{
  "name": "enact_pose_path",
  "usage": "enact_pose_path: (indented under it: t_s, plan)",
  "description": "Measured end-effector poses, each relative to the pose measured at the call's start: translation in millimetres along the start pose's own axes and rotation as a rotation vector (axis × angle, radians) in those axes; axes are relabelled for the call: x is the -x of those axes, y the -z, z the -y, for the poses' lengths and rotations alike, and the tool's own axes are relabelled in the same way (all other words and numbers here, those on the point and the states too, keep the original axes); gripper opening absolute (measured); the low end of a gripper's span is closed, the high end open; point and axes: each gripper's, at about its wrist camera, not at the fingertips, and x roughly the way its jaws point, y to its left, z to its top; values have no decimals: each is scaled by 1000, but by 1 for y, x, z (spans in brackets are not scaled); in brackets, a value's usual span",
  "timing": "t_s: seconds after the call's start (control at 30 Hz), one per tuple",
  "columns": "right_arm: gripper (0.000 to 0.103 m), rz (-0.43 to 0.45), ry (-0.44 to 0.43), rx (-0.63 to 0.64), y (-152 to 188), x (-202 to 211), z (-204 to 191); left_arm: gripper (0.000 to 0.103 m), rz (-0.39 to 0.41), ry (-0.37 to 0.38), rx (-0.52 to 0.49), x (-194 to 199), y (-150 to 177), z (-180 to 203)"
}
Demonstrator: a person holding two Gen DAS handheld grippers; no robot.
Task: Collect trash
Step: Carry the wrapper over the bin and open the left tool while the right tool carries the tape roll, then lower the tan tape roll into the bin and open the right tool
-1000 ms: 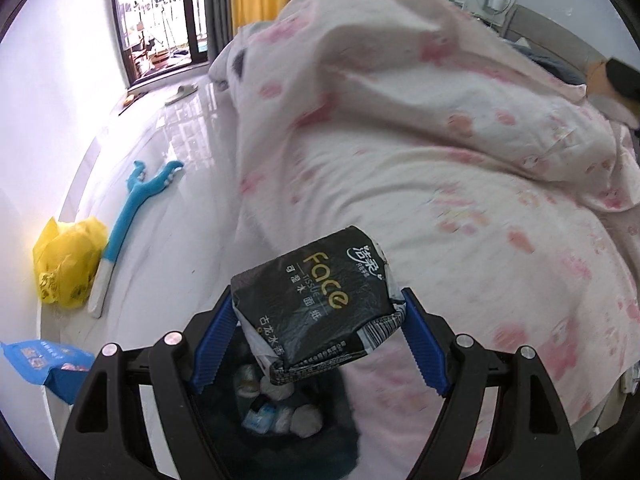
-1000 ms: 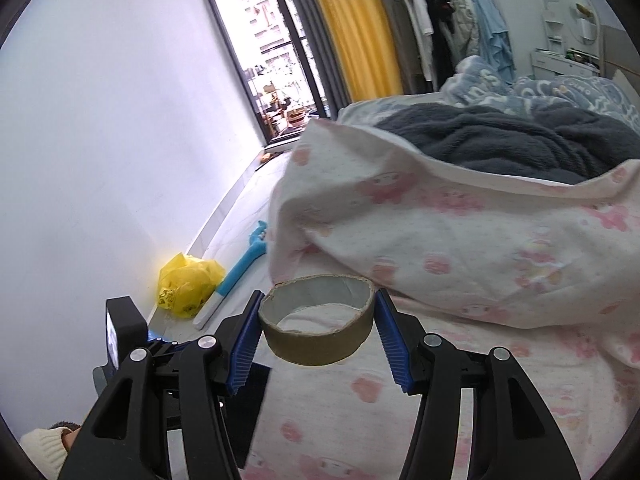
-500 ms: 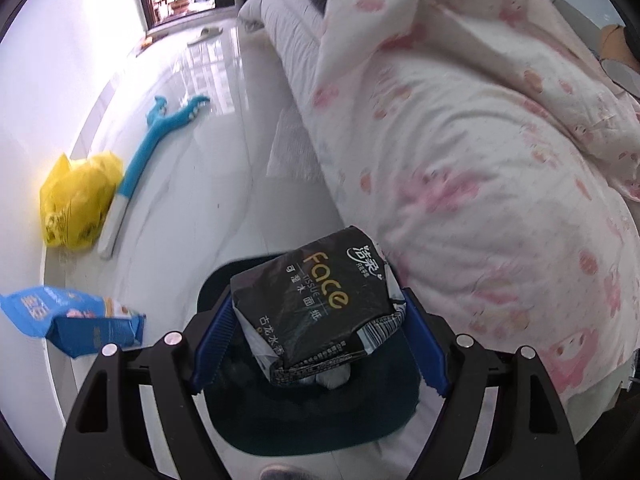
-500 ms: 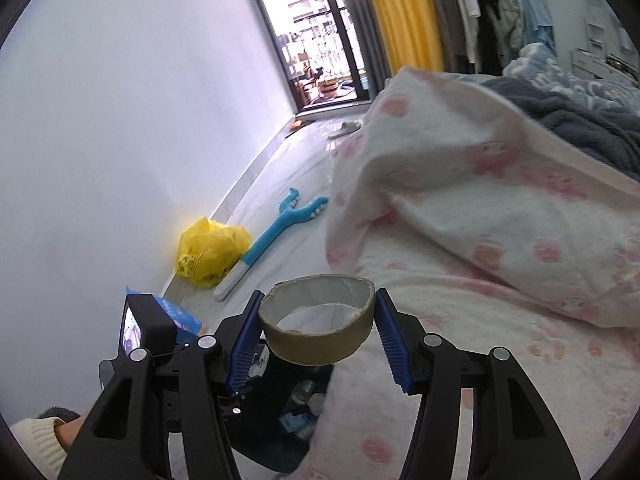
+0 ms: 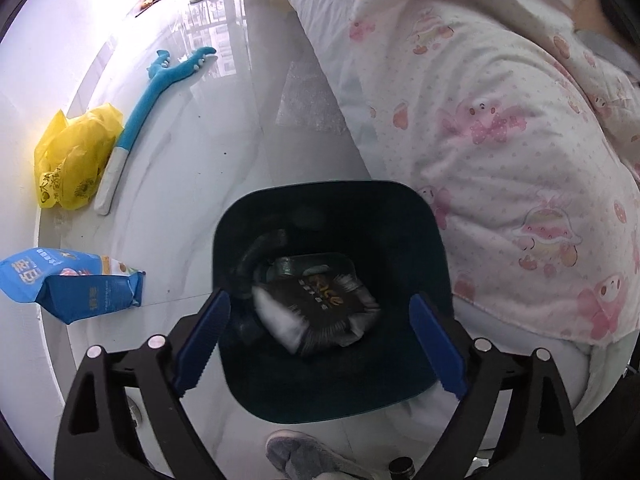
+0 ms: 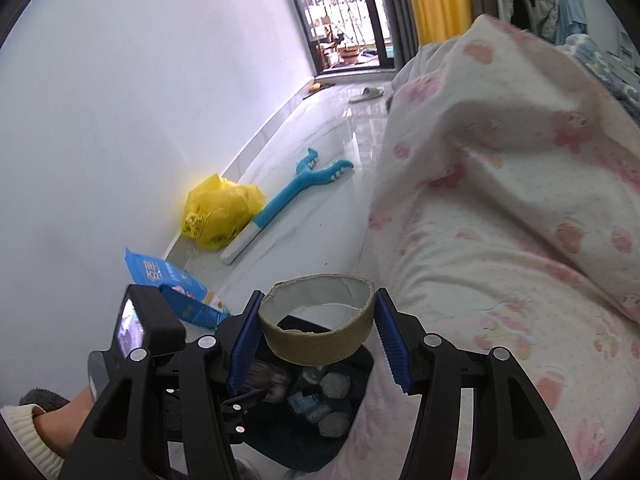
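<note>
Right gripper (image 6: 316, 338): one tape core (image 6: 317, 330)

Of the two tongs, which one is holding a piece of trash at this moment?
The right tongs: their pads press on the cardboard tape ring. The left tongs stand open with nothing between them; the black tissue pack is already inside the dark bin.

My left gripper (image 5: 320, 336) points steeply down, its jaws just opened wide, empty. My right gripper (image 6: 316, 332) stays clamped, tilted down.
</note>
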Motion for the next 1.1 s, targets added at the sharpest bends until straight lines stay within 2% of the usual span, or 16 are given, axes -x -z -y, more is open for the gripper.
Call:
enact_pose_path:
  t_s: [0.23,0.47,0.6,0.87,1.1]
  plan:
    - [56,-58,-20,0,4,-30,-20,93,58,-21,41,17,10,-26]
    - [56,-127,-11,22,12,-59,-33,93,193,-51,48,49,19,-45]
    - [56,-161,-8,20,18,-74,-39,83,247,-68,59,59,22,-57]
    - [56,-278,16,55,38,-112,-52,69,350,-97,89,92,20,-61]
    - [57,-379,49,65,60,-130,-51,68,509,-87,35,135,27,-37]
